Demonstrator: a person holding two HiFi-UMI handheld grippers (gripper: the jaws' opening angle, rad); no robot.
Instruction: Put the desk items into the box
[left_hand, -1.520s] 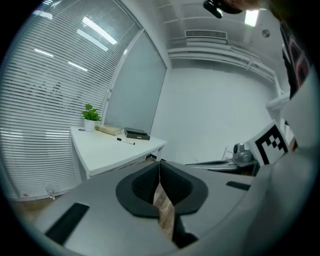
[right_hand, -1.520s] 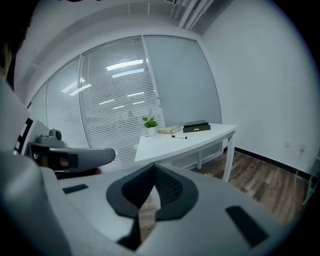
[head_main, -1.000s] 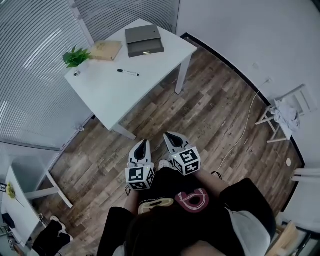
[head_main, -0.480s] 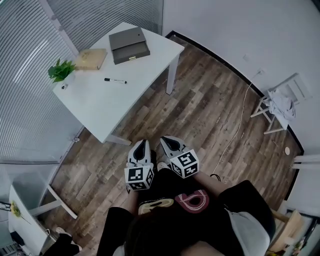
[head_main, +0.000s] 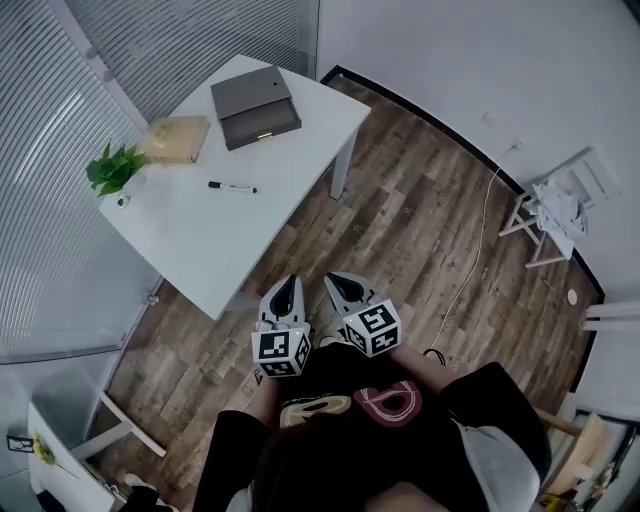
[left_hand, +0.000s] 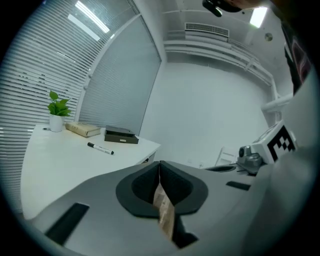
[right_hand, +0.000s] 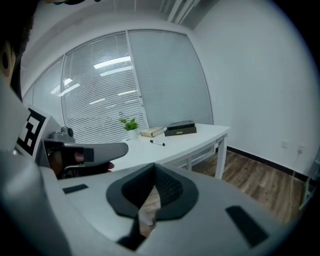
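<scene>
Near: left tongs (head_main: 285, 292) and right tongs (head_main: 343, 284) side by side in front of person, both clenched, nothing between, over wood floor, well short of desk (head_main: 190, 235)
Mid desk: black marker (head_main: 232, 187) lying alone
Far edge: grey box (head_main: 255, 105), looks shut; tan book (head_main: 176, 138) just left of it; potted plant (head_main: 113, 170) further left
Step, likely: approach. Come square to near edge, release tongs before reaching, open box first, then pinch marker across barrel
</scene>
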